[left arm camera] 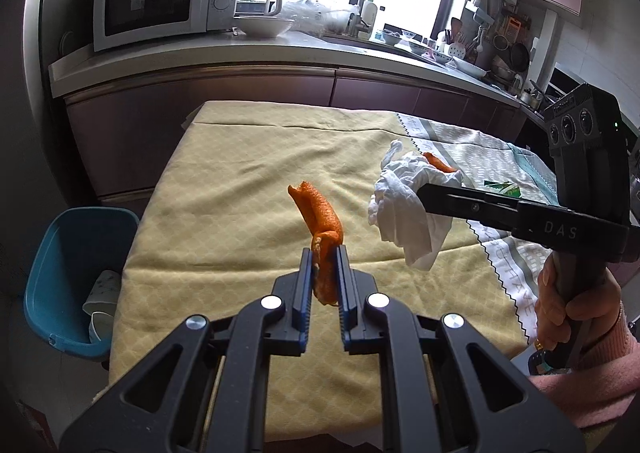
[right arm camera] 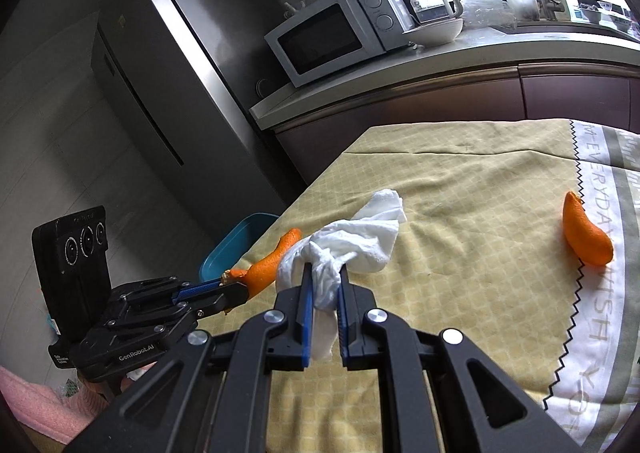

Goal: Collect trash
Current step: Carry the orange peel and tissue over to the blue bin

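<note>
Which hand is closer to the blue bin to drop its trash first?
Probably the left. The left gripper holds an orange peel on the table side nearest the blue bin; the right gripper, holding the tissue, is farther away.

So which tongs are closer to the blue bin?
Left. The left tongs, clamping an orange peel, hang over the table's edge beside the blue bin. The right tongs, clamping a white tissue, are farther across the table.

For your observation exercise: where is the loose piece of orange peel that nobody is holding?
In the right wrist view, the loose orange peel lies far right on the tablecloth, at its zigzag border.
</note>
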### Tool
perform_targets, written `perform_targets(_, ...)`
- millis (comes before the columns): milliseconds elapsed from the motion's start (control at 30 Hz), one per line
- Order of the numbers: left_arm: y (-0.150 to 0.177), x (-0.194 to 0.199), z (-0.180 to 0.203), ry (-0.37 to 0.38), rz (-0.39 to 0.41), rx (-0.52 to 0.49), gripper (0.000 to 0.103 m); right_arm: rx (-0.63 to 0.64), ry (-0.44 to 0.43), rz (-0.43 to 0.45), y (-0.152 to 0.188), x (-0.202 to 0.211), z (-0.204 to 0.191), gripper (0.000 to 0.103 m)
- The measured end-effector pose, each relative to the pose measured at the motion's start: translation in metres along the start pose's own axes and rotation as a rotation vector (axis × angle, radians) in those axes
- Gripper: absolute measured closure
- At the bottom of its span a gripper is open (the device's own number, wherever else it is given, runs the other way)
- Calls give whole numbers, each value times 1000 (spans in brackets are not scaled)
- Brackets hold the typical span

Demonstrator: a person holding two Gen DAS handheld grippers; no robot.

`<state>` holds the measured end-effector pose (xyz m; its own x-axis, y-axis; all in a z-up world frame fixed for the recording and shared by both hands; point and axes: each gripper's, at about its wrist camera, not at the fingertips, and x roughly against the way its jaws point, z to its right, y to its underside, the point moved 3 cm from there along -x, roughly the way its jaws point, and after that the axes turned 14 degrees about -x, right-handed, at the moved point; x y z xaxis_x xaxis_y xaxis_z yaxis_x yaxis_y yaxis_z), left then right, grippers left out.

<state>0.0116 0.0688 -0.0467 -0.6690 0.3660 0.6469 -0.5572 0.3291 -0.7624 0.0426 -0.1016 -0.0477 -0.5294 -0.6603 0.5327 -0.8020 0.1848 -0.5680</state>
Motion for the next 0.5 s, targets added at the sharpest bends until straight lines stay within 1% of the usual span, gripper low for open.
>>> perform_targets(500, 12, 26, -45, -92, 22, 76, 92, 70, -53, -63, -3, -39, -36, 94)
